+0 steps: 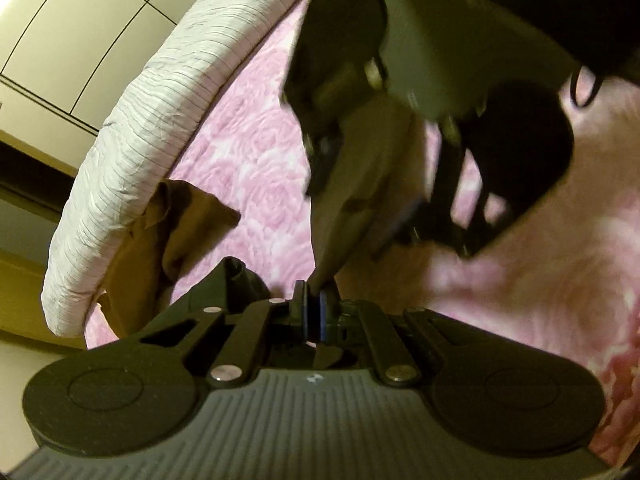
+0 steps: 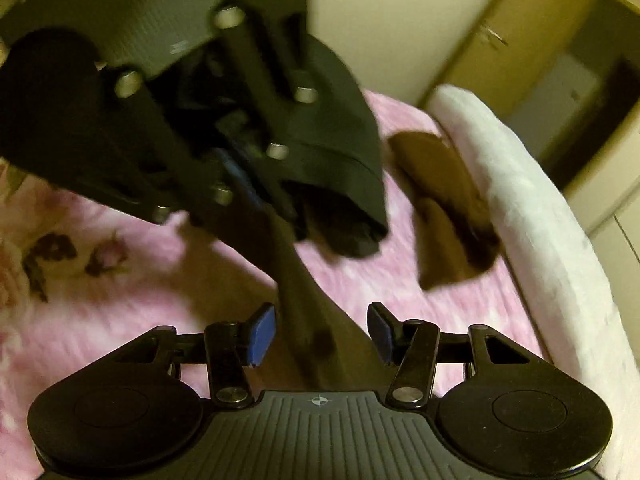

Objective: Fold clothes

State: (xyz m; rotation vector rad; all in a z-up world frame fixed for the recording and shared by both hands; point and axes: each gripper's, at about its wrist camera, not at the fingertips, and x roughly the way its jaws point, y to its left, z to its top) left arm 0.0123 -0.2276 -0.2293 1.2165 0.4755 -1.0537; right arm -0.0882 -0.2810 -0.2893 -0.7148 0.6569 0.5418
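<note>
A brown garment hung stretched in a taut, narrow band above the pink bed cover. Another brown garment lay crumpled near the white bed edge, well apart.

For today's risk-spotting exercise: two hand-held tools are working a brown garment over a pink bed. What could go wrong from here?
1. The left tool pinches only a narrow tip of the stretched brown fabric garment; it may slip free.
2. The right tool stands open around the cloth without gripping, so it could close on a bad spot.
3. The crumpled brown cloth pile lies near the pink rose-patterned bed cover's edge and might get dragged.
</note>
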